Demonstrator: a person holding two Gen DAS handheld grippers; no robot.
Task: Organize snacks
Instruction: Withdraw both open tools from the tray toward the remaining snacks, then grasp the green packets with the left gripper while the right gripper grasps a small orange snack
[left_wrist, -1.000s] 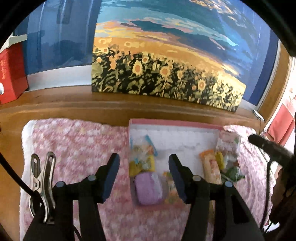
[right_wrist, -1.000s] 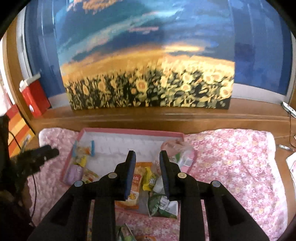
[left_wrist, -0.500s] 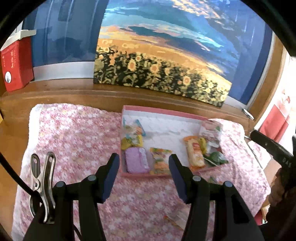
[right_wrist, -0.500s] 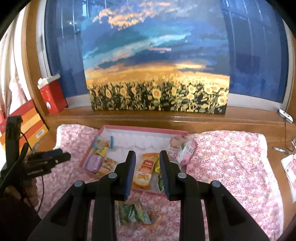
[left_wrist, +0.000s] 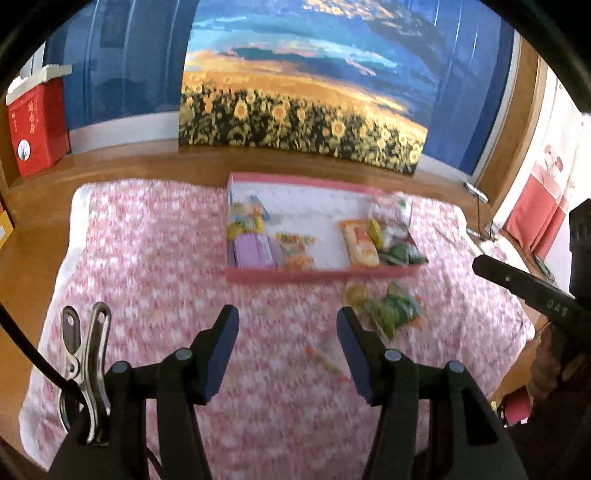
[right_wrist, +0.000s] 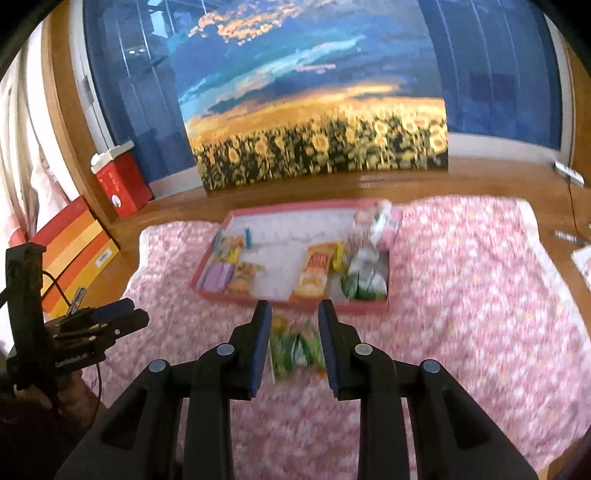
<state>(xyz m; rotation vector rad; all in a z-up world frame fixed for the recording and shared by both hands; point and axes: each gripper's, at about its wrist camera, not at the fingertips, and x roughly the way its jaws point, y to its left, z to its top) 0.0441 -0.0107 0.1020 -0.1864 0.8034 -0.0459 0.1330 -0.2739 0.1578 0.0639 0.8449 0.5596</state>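
The left hand-held gripper (left_wrist: 287, 325) is spread wide and holds nothing. It hangs over the pink flowery cloth (left_wrist: 147, 258), on the near side of the pink tray (left_wrist: 317, 275).

The right hand-held gripper (right_wrist: 294, 325) is spread too, but not as wide, and it holds nothing. Just past its tips a green snack bag (right_wrist: 295, 349) lies on the cloth, near the tray's front wall. In the left view this same green bag (left_wrist: 393, 312) sits to the right of the left hand-held gripper, with a small yellow snack (left_wrist: 355, 294) just beside it.

The tray (right_wrist: 236, 295) rests on the cloth. At its left end there is a purple pack (left_wrist: 254, 252) and a yellow and blue pack (left_wrist: 245, 219) behind it. An orange bag (left_wrist: 295, 251) lies next to the purple one. At the right end are a long orange pack (left_wrist: 360, 245), another green bag (left_wrist: 400, 254) and a pink and white pack (left_wrist: 393, 212) leaning on the far right corner. The pictures are a bit blurry.

A sunflower picture (right_wrist: 321, 147) stands at the far side, and a red box (right_wrist: 123, 182) is at the far left.
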